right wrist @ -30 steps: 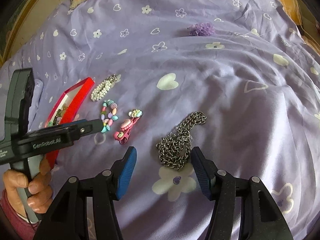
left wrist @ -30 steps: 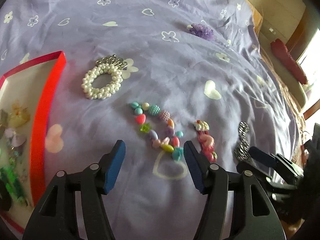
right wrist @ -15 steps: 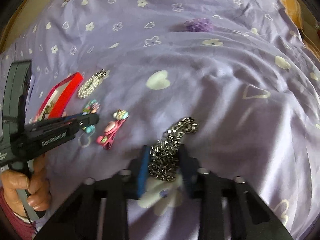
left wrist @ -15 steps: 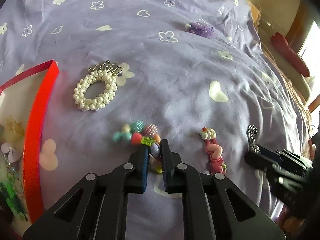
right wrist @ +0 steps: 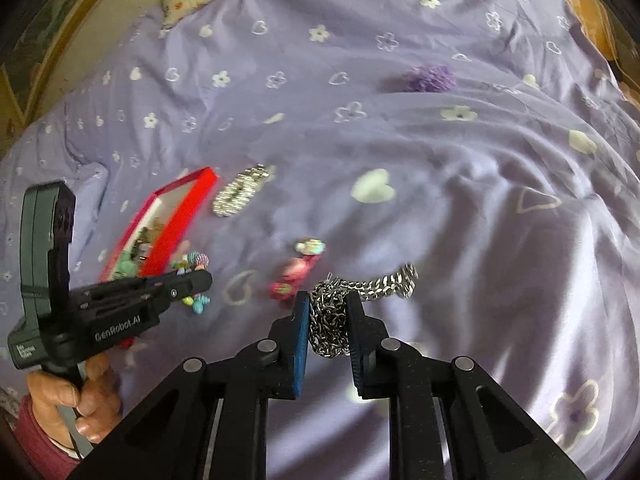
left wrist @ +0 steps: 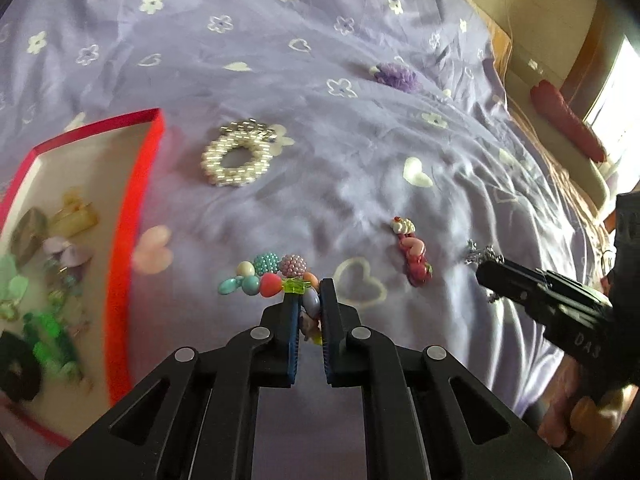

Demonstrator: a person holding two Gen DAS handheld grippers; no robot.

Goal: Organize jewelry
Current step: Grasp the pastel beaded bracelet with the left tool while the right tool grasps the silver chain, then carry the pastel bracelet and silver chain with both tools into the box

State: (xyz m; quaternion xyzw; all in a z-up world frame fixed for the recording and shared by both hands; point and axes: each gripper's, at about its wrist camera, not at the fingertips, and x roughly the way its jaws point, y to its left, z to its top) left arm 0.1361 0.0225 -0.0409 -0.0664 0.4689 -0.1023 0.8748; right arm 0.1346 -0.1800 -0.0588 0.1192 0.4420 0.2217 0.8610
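My left gripper (left wrist: 307,300) is shut on a colourful bead bracelet (left wrist: 268,276), whose beads bunch up to the left of the fingertips, lifted a little off the purple sheet. My right gripper (right wrist: 328,306) is shut on a bunched silver chain (right wrist: 362,292), one end trailing to the right. The red-edged box (left wrist: 132,216) with several trinkets inside lies at the left. In the right wrist view the left gripper (right wrist: 200,280) hangs beside that box (right wrist: 176,224). The right gripper (left wrist: 486,272) shows at the right edge of the left wrist view.
A pearl bracelet (left wrist: 236,156), a pink hair clip (left wrist: 412,256) and a purple flower piece (left wrist: 396,76) lie on the purple bed sheet (left wrist: 320,140). A hand in a dark red sleeve (right wrist: 76,404) holds the left gripper's handle. A headboard and a pillow stand at the right.
Both grippers closed: the left on the bead bracelet, the right on the silver chain. Each has since lifted its piece slightly, the left one shifting toward the red box.
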